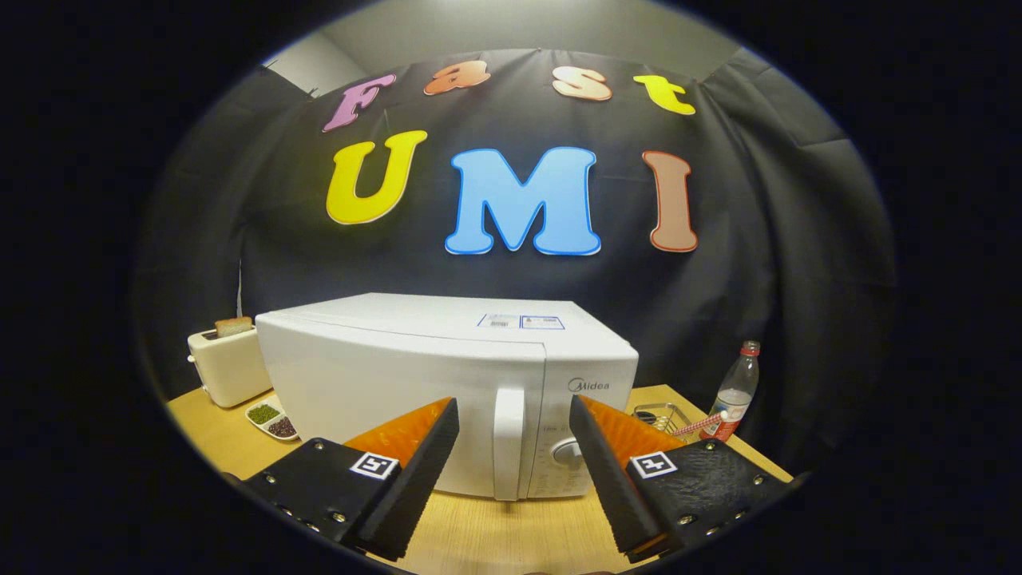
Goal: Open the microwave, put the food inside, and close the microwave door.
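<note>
White boxy microwave (415, 383) sits on the light wooden table (479, 535), just ahead of the gripper (513, 407). Long axis runs side to side across the table; the front face points toward the camera, turned slightly so the control side sits nearer. Door shut. White vertical bar handle (509, 443) stands upright at the door's right edge, long axis up-down, next to the control panel with a round knob (565, 452). Sticker labels on the top panel, not read.

Gripper fingers spread wide, holding nothing. Handle shows in the gap between the two fingertips, beyond them, not touching either. Left finger tip overlaps the door front in view, right finger tip overlaps the control panel; contact can't be told, looks apart.

Left of microwave: cream-coloured toaster (227, 363) at the table's back corner with a slice of browned bread (233, 325) sticking up out of its slot. Just in front of it, beside the microwave's left lower corner, a small white divided dish (271, 419) with green grains in one compartment, dark reddish-brown ones in the other.

Right of microwave: a metal wire rack (663, 415) on the table, partly hidden behind the right finger. Near it, a clear plastic bottle with red cap and red label (734, 391), upright, with a red-and-white striped straw (696, 425) lying tilted against its base.
</note>
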The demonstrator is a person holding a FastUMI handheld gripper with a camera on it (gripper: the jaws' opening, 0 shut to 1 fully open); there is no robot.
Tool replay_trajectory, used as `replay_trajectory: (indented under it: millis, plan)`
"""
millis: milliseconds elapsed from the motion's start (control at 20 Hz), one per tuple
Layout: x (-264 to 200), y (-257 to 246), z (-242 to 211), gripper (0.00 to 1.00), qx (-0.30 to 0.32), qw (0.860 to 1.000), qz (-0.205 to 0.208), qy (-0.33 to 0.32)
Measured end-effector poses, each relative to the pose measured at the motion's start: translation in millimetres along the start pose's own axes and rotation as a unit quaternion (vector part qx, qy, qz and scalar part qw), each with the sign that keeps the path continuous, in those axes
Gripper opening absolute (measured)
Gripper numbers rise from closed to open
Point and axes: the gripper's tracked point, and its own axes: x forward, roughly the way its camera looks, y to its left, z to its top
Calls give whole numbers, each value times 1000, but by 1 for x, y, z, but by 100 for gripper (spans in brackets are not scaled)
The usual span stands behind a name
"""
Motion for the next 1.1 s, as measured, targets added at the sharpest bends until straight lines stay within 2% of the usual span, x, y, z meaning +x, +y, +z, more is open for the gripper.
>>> replay_trajectory:
  millis: [500,600,750,900,950,1000,1100]
  plan:
    - [28,6,-43,89,-17,1000,-1,16]
    - [34,11,-54,84,-14,999,6,29]
    - [36,7,-58,84,-12,1000,-3,27]
    - [43,8,-59,73,-36,999,-11,13]
    - [42,6,-59,73,-45,999,-17,12]
    - [43,5,-64,59,-48,998,-22,18]
    - [43,9,-68,47,-40,999,-16,29]
